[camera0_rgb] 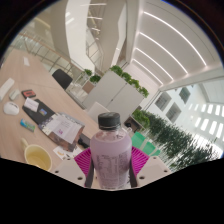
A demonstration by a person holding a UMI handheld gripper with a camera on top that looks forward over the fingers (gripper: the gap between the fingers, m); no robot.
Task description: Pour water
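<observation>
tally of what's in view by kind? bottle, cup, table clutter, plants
Bottle, dark cap, between the gripper fingers: 1
Yellow cup on the table: 1
Paper or booklet stack: 1
Green plant rows: 2
Other small table items: too unclear to count
Total counted: 5

One bottle [109, 155] with a dark cap stands between the fingers; two pink pads [84, 157] flank it, one on each side; one yellow cup [37, 155] sits on the table [25, 85]; papers [62, 127] lie beside it, perhaps two or three sheets, too blurred to count surely.
</observation>
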